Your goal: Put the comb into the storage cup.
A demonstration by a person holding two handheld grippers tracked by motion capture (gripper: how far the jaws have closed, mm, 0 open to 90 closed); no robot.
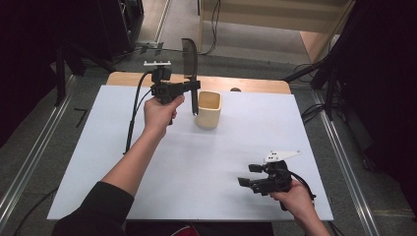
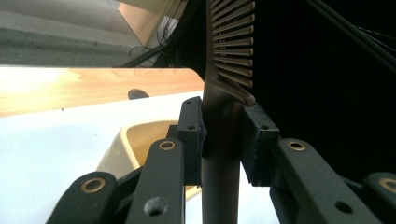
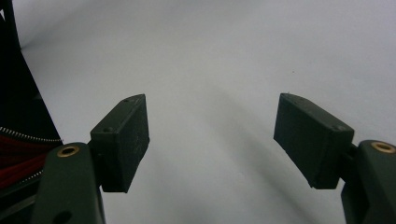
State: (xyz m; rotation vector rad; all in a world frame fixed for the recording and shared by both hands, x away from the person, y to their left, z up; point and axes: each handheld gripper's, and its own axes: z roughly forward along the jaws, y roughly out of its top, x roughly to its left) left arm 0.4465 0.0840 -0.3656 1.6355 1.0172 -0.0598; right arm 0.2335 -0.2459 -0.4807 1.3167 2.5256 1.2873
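Note:
A dark comb (image 1: 190,61) stands upright in the air, teeth end up, with my left gripper (image 1: 194,87) shut on its handle. Its lower tip hangs just left of a cream square cup (image 1: 208,109) that stands on the white table top (image 1: 147,162). In the left gripper view the comb (image 2: 223,107) is clamped between both black pads, and the cup (image 2: 140,140) lies below and behind them. My right gripper (image 1: 248,174) rests low near the table's front right, open, with nothing between its fingers (image 3: 123,140).
A wooden table edge (image 1: 246,84) runs behind the white top. A cable (image 1: 133,118) trails from the left gripper down across the table's left part. Dark stands and cables surround the table on the floor.

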